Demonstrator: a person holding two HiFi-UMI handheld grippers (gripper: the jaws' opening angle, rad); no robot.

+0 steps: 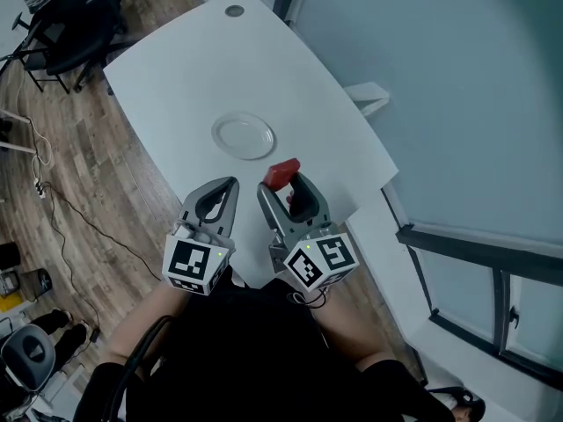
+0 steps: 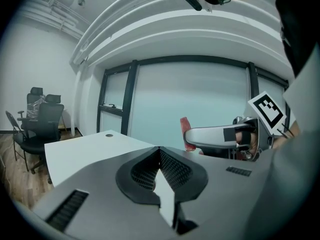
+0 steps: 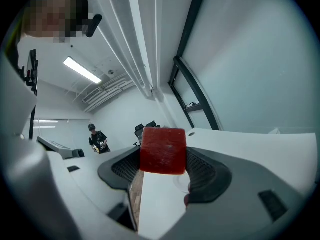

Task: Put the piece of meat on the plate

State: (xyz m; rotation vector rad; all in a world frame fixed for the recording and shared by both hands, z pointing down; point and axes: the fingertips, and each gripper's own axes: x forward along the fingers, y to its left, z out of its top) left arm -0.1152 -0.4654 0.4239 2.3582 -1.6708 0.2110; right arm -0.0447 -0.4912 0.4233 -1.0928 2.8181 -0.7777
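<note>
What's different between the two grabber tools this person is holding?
The left gripper holds nothing, while the right gripper clamps a red piece of meat. The left gripper's jaws meet at the tips; the right gripper's are kept apart by the piece of meat. Both are grey and point toward the clear plate on the white table.

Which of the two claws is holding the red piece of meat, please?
The right claw: its jaws are closed on the red piece of meat. The left claw is shut, with nothing between its jaws.
</note>
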